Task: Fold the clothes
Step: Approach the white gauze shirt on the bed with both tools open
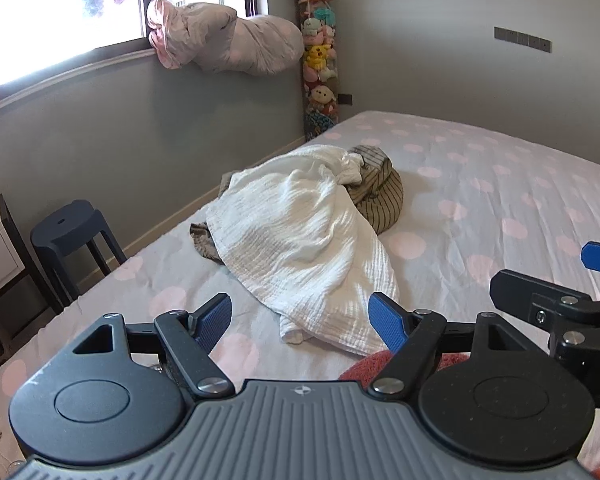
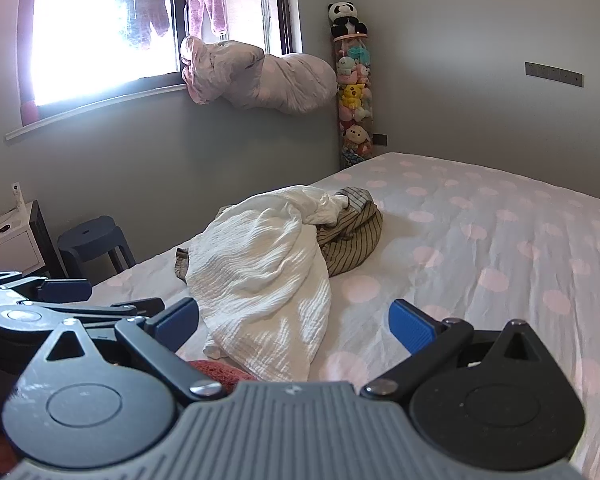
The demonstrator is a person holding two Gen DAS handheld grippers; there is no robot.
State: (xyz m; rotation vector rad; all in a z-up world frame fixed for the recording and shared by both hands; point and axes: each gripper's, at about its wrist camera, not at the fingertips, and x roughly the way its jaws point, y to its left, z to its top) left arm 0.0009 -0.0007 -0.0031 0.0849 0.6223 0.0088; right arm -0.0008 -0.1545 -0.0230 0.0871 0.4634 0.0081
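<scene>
- Your left gripper (image 1: 304, 318) was held above the near part of the bed (image 1: 500, 184), its blue fingers wide apart and gripping nothing.
- Your right gripper (image 2: 294, 322) was held just beside it, fingers likewise spread wide, nothing between them.
- Each gripper showed at the edge of the other's view: the right one at the right edge of the left wrist view, the left one at the left edge of the right wrist view.
- The clothes lay in a heap on the polka-dot bed sheet, ahead of both grippers, toward the bed's window side.
- A crinkled white garment (image 1: 296, 232) was draped over the top and trailed toward you; its near hem lay just ahead of the left gripper's fingers.
- A striped garment (image 1: 380, 192) sat bunched under it, showing at the far right side of the heap.
- A bit of red cloth (image 1: 370, 366) showed on the bed just under the grippers, touching the white hem.
- A dark blue stool (image 1: 70, 228) stood on the floor beside the bed.
</scene>
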